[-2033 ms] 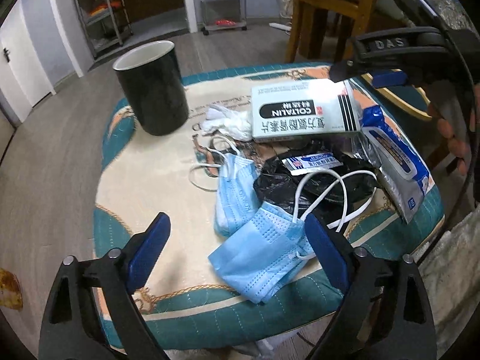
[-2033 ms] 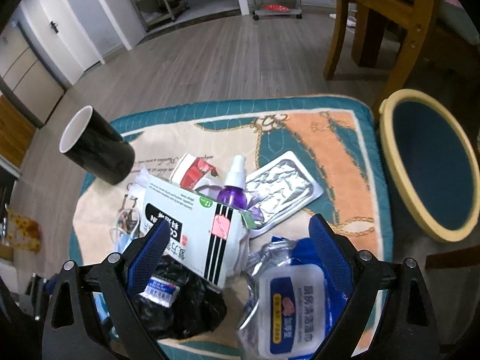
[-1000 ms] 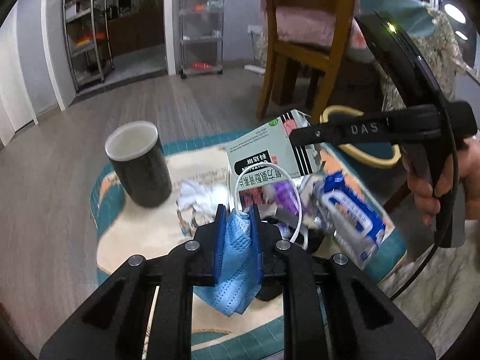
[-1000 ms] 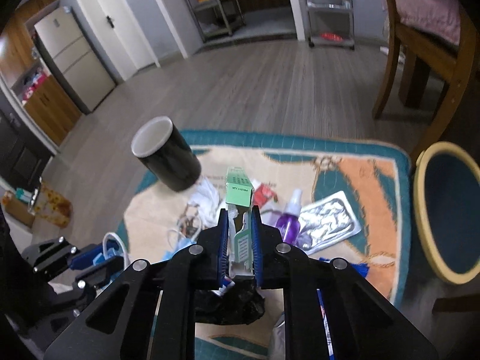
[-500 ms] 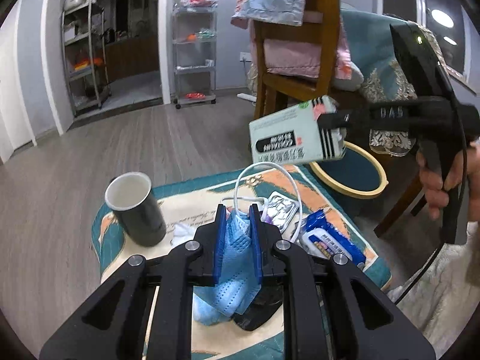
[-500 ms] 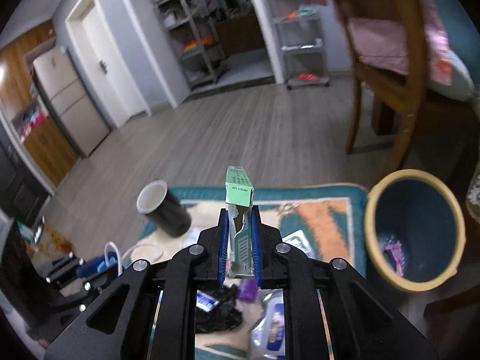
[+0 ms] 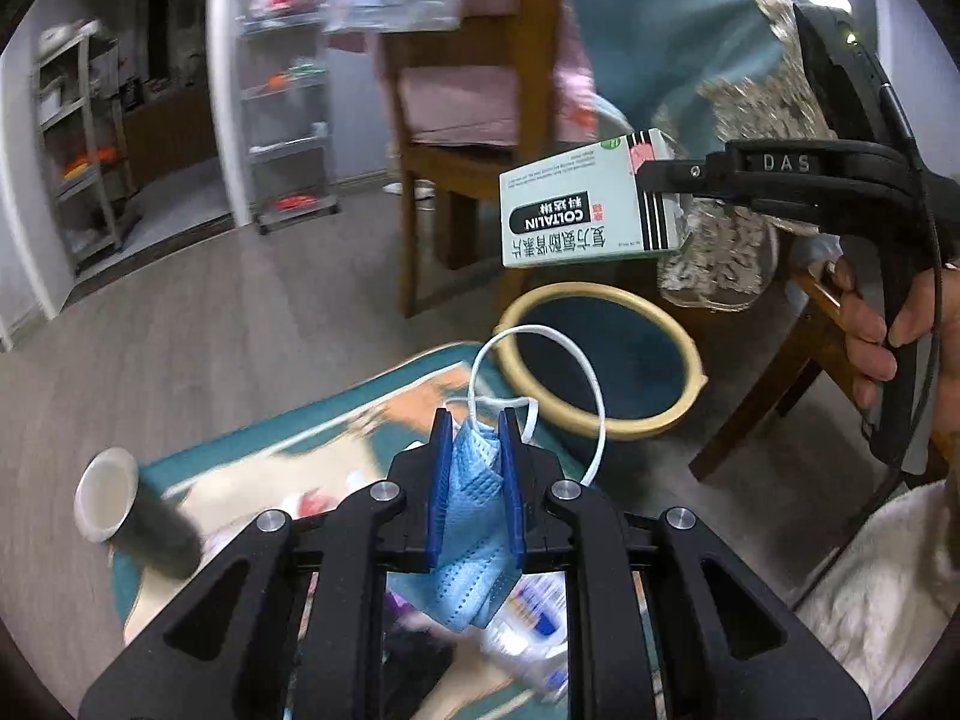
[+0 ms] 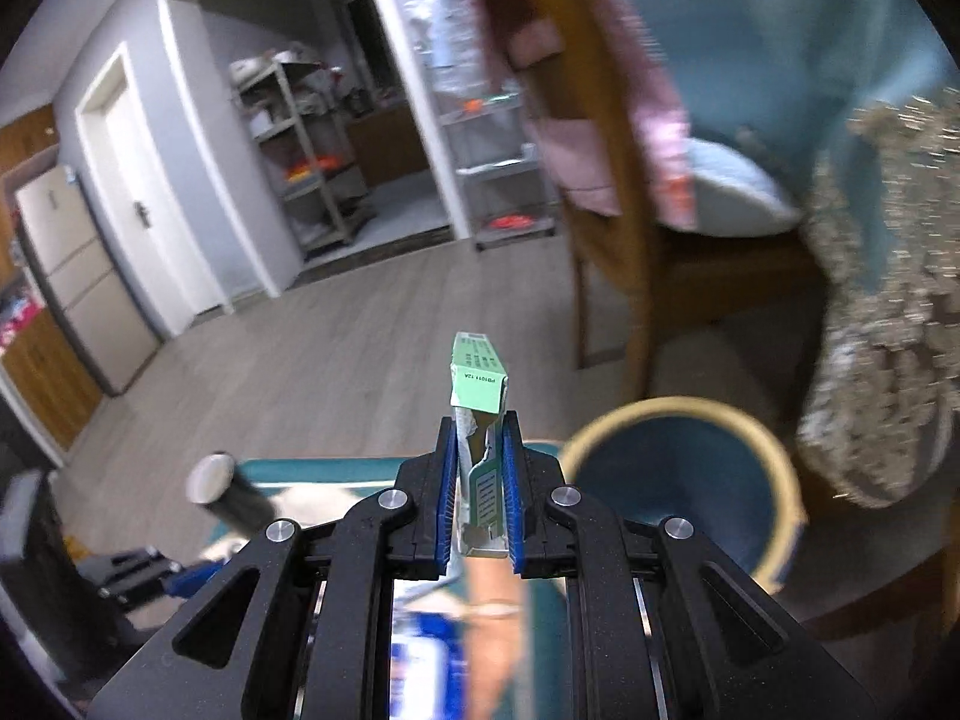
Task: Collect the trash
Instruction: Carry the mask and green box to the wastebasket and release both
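Note:
My left gripper point(image 7: 475, 426) is shut on a blue face mask point(image 7: 474, 516), whose white ear loop point(image 7: 591, 384) arcs up toward the bin. My right gripper point(image 8: 478, 423) is shut on a green and white medicine box point(image 8: 478, 384); in the left wrist view this box point(image 7: 588, 210) hangs in the air above the bin. The blue trash bin with a yellow rim point(image 7: 648, 420) stands on the floor to the right of the cushion; it also shows in the right wrist view point(image 8: 774, 462). Both grippers are lifted above the cushion.
A teal and cream cushion point(image 7: 336, 402) below holds a black cup point(image 7: 138, 522), a wet-wipes pack point(image 7: 534, 618) and other blurred litter. A wooden chair point(image 7: 456, 138) stands behind the bin. Grey wood floor point(image 7: 210, 324) lies to the left.
Both grippers shut on their items, the left on the mask and the right on the box, then lifted them off the cushion and swung right toward the bin.

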A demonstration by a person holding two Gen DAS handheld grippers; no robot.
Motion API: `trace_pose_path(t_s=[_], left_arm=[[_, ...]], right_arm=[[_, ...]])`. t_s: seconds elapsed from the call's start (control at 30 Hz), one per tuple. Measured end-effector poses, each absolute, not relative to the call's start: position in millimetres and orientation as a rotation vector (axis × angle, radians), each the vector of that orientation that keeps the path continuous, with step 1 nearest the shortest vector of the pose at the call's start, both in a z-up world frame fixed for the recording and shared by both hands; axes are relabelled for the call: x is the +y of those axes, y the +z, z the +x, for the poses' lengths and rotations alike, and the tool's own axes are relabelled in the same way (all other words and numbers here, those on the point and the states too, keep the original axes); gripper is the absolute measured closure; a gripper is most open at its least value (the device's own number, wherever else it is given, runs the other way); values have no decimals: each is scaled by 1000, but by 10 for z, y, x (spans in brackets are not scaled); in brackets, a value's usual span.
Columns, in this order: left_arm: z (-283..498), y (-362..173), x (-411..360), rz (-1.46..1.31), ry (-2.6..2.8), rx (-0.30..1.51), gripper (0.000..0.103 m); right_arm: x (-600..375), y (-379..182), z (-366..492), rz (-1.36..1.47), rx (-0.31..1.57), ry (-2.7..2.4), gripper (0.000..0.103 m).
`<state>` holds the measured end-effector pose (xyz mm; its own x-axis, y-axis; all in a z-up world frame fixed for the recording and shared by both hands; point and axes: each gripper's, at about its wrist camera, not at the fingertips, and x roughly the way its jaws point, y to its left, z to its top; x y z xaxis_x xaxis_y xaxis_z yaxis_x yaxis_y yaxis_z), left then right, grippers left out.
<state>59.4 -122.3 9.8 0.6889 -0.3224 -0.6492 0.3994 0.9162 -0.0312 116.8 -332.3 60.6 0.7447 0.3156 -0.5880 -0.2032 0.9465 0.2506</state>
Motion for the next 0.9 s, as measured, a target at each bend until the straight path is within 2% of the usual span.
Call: trace_pose_path(t_s=[0.37,0.67,0.73,0.77,0.8,0.83,0.87,0.9], left_arm=[[1565,-108,-2445,163,-519,776,88],[2076,-452,-2860,214,-498,842,86],[2119,-478,-2888,223,-514,848,82],[2125,-483,-2896,222,-520,851,74],[2136,-476,-2900,223,-517,847,60],[2130,-461,-2891,222,-505,833,51],[2125,-438,-2874,216,-495,821,35],[2108,-416,-2849,206,-490,808,33]], right_arm=[[-4277,-55,1566,206,828,89,88],[-4401,-444,1845,236,932,37,86],[-4399,-471,1864,251,950,33,83],[-4407,-492,1877,265,962,35,80],[-4415,-499,1881,273,963,34,77],[-4410,-492,1893,272,961,30,67],[-4410,-477,1888,268,952,23,59],[-4407,-464,1881,267,945,19,57]])
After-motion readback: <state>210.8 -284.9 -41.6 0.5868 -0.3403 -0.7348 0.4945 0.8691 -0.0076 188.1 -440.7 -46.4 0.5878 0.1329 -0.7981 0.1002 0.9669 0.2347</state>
